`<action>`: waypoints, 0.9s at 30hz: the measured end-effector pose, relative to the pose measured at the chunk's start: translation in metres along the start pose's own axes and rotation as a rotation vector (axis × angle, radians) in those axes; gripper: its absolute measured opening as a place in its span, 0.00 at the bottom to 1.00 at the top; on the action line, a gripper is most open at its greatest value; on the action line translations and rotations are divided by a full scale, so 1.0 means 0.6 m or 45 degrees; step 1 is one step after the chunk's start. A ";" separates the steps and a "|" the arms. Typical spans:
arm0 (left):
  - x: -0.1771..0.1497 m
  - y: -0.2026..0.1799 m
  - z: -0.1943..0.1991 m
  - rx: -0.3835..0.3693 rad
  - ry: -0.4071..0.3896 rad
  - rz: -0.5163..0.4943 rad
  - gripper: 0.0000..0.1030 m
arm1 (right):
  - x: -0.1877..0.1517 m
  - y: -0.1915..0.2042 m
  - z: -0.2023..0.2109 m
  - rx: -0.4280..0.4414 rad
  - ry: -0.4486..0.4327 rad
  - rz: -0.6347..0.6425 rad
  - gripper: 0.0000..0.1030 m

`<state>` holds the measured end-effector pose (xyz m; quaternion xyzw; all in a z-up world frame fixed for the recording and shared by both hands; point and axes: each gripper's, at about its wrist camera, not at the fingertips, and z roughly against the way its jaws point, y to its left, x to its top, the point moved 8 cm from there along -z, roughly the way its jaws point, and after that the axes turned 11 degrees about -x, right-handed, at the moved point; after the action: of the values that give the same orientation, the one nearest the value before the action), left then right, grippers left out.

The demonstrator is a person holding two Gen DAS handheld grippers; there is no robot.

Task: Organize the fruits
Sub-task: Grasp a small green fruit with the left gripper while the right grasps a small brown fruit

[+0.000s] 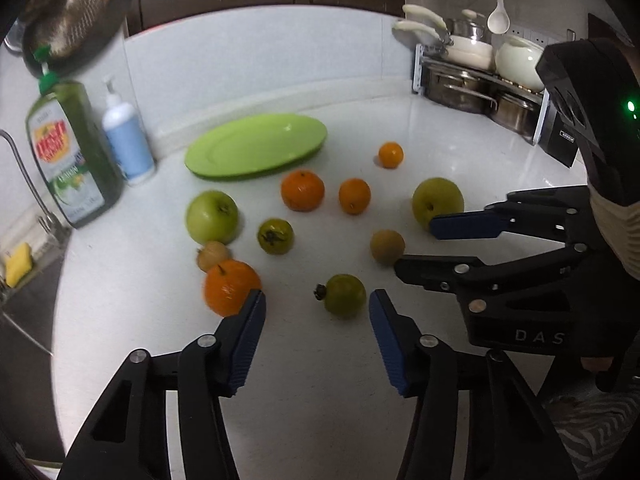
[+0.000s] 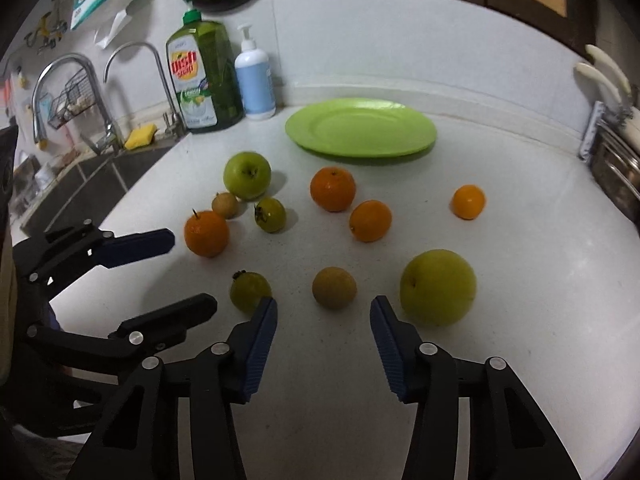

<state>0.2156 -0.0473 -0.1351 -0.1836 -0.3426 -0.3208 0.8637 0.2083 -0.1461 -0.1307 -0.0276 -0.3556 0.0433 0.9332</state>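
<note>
Both tools stood apart, gripping nothing: left tool (image 1: 316, 308) near a small green fruit (image 1: 344, 295), right tool (image 2: 324, 312) near a brown fruit (image 2: 334, 288). Fruits lay scattered on the bench (image 2: 540, 280); green plate (image 2: 360, 128) bare.

The worktop (image 2: 540, 280) is smooth, glossy white with fine speckles. At its back edge a glossy green plastic plate (image 2: 360, 128) lies. The oranges (image 2: 333, 189) look dimpled and shiny. Matt black plastic gripper arms carry ribbed blue pads (image 2: 260, 352). Polished metal pots (image 1: 460, 88) stand in the right corner.
</note>
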 end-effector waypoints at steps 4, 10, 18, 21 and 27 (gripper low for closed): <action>-0.001 0.004 -0.022 -0.007 0.024 0.042 0.46 | -0.002 -0.001 -0.020 0.046 0.027 0.026 0.43; -0.002 0.006 -0.044 -0.048 0.049 0.098 0.43 | 0.005 -0.007 -0.036 0.076 0.040 0.046 0.42; -0.004 0.011 -0.058 -0.069 0.068 0.140 0.35 | 0.009 0.001 -0.055 0.113 0.064 0.078 0.39; -0.003 0.012 -0.059 -0.076 0.065 0.156 0.33 | 0.010 0.003 -0.060 0.131 0.070 0.078 0.38; -0.001 0.016 -0.054 -0.051 0.056 0.184 0.33 | 0.008 0.010 -0.062 0.158 0.079 0.095 0.30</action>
<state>0.2372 -0.0576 -0.1591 -0.2179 -0.3029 -0.2682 0.8882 0.2360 -0.1408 -0.1558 0.0158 -0.3217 0.0990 0.9415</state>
